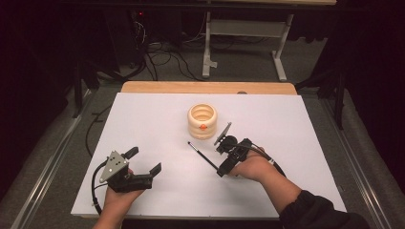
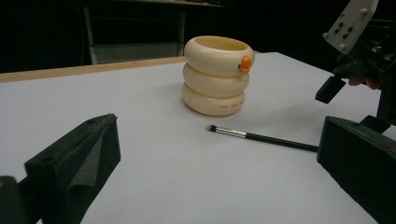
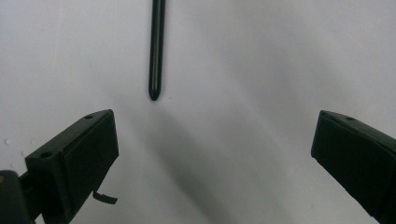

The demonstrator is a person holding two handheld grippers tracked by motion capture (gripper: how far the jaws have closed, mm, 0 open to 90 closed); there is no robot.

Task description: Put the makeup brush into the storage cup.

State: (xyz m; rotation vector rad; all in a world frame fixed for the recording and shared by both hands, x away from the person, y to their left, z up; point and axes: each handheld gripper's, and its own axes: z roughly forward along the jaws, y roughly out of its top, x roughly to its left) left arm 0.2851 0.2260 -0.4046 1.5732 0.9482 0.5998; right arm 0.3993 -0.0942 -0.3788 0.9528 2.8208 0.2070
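You'll find just one bit of print, a short dark line on the bottom ring of the cream holder (image 2: 216,77) in the left gripper view, approx. three words, too small to read; no other labels or nos.

Table (image 1: 143,124) brightly lit; surroundings dark; soft shadows; slight blur

Tabletop (image 1: 143,124): white sheet over a light wooden board, whose edge shows along the far side. Floor (image 1: 248,71): grey carpet. Beyond: white metal table frame (image 1: 208,43) on two feet; tangle of black cables (image 1: 162,57) (trailing across the carpet). Surroundings dark, lighting falls mainly on the tabletop.
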